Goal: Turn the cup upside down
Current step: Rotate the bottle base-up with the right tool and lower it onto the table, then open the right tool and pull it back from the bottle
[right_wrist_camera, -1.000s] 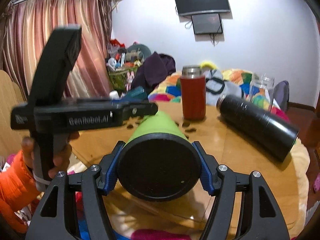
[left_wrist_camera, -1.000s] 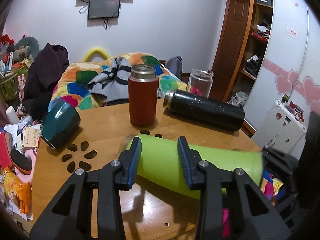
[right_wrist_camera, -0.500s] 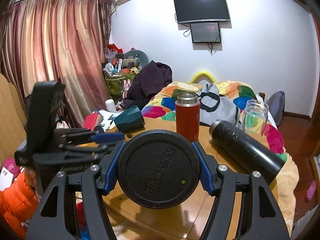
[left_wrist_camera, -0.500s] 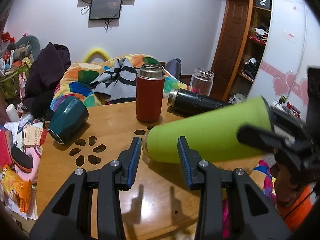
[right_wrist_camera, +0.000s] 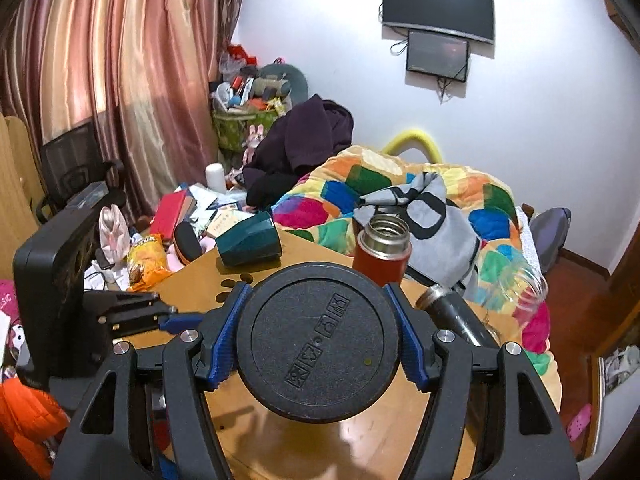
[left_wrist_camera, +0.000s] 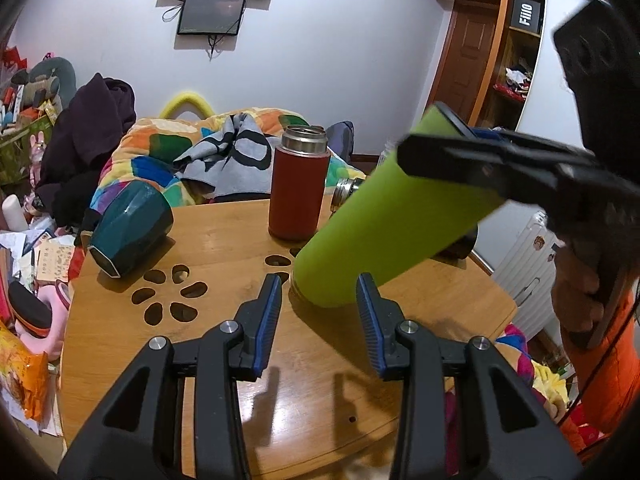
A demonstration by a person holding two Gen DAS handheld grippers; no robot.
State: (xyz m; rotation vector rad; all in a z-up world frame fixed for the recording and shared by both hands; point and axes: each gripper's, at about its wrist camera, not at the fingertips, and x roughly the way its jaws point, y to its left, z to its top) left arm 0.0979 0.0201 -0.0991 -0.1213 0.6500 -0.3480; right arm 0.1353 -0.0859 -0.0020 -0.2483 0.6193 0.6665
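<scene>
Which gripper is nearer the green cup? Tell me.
Right. The right gripper clamps the green cup at its base; the left gripper is open, just short of its mouth end.

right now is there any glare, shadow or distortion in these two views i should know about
Left wrist view: overhead light glares off the glossy wooden table, where the left claw casts two finger shadows; the fisheye bows the door frame. Right wrist view: the black base of the green cup, gripped by the right claw, fills the centre and hides the table beyond; corners vignette dark.
</scene>
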